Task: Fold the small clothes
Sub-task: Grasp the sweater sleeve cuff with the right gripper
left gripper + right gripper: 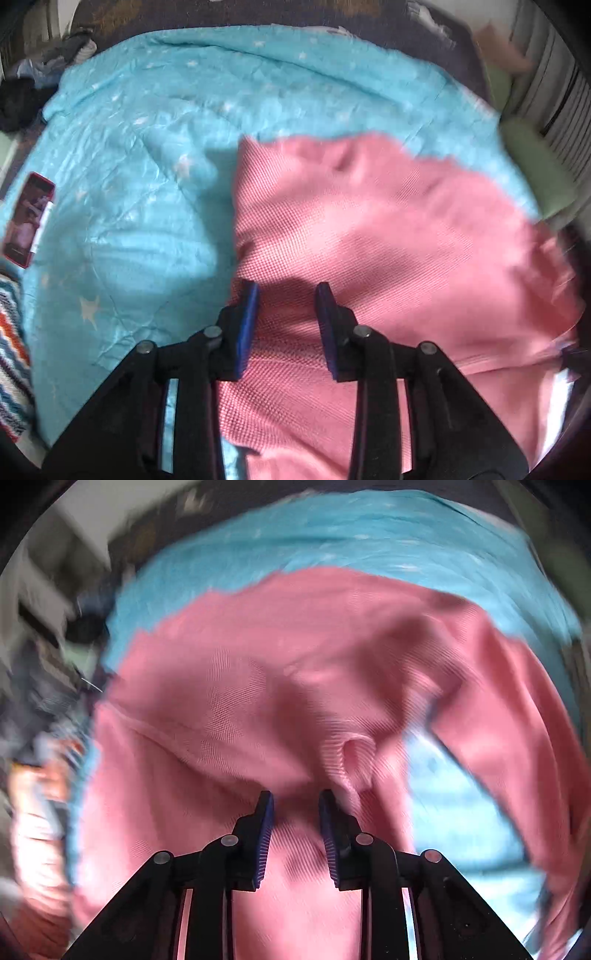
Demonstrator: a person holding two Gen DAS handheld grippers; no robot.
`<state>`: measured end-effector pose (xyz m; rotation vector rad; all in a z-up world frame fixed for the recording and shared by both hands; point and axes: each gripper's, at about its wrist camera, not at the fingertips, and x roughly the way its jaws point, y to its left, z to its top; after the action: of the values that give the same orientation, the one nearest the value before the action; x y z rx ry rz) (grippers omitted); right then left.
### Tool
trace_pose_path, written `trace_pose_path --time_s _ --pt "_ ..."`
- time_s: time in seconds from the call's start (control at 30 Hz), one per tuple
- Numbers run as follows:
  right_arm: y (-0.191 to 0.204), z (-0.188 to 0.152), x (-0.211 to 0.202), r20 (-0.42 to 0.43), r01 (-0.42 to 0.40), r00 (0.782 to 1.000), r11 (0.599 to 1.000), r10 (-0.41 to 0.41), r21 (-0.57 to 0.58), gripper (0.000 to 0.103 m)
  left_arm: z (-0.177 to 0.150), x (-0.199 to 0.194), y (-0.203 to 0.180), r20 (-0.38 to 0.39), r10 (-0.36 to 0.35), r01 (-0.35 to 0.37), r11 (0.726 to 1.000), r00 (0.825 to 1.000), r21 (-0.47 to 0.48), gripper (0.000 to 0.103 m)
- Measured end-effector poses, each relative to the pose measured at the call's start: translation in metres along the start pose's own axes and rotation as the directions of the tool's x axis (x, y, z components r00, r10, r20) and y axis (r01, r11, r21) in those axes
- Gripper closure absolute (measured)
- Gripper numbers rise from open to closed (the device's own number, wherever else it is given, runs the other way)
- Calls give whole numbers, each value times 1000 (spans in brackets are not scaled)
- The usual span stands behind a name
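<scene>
Two grippers, both mine, both with jaws apart and nothing pinched. Left gripper [284,291] hovers over the near left edge of one pink knit garment [369,229], cloth running under and ahead of my fingers. Right gripper [295,797] sits just short of a ribbed cuff [354,757], sleeve trailing off right. Step, I judge: spreading or early fold; next I need a grip on that cuff. Beyond: one blue star-print quilt [147,147], one phone [29,218] far left. Right view blurred.

Motion-smeared clutter [44,686], unidentifiable.
</scene>
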<state>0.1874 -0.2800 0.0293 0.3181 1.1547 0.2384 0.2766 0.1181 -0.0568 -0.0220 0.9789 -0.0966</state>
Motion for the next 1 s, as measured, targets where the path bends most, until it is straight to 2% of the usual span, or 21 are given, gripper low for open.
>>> trace_pose_path --time_s 0.03,0.07,0.13,0.2,0.3,0.4,0.5,0.57,0.63,0.67,0.73,0.8,0.83,0.93,1.0 --pt "-7 -8 -16 50 2 999 1000 -3 21 73 -2 -5 -4 21 26 -26 1000 999 8 69" --pt "-18 -20 -35 115 -4 993 999 -2 44 64 -2 -12 -9 20 26 -26 1000 999 2 70" --pt "-40 -42 -60 184 23 982 994 -43 111 52 1 -32 -23 19 -55 55 998 998 0 70" --pt "-71 -70 -81 214 96 967 974 -139 203 52 4 -55 -48 57 -84 81 996 995 46 69" --pt "-109 -113 -105 248 144 940 930 -236 337 52 3 -85 -104 106 -131 113 980 986 164 58" --pt "-141 -150 -123 271 140 923 895 -272 423 52 0 -90 -158 82 -192 165 953 978 255 56" --pt "-165 -174 -130 259 194 902 860 -345 471 52 -18 -84 -219 12 -245 225 909 969 352 56" --pt "-170 -180 -131 272 169 905 863 -328 476 52 -32 -80 -248 -25 -262 250 883 965 398 56" --pt "-168 -182 -131 291 161 905 882 -311 442 52 -48 -76 -276 -90 -292 301 853 952 426 56" --pt "-166 -181 -130 285 192 901 889 -327 416 52 -57 -73 -291 -140 -318 347 832 938 434 56" --pt "-159 -172 -122 249 297 887 893 -389 337 52 -70 -73 -310 -192 -339 390 805 921 448 56" --pt "-153 -163 -110 227 362 880 899 -417 247 52 -84 -82 -327 -193 -336 388 785 922 484 56" --pt "-152 -159 -105 214 372 886 906 -411 201 52 -88 -85 -331 -187 -336 384 780 923 495 56" --pt "-154 -145 -89 189 366 903 921 -385 131 52 -92 -99 -329 -162 -340 374 777 926 507 56" --pt "-159 -135 -84 192 326 916 933 -352 154 52 -91 -105 -321 -128 -323 341 789 938 511 56"
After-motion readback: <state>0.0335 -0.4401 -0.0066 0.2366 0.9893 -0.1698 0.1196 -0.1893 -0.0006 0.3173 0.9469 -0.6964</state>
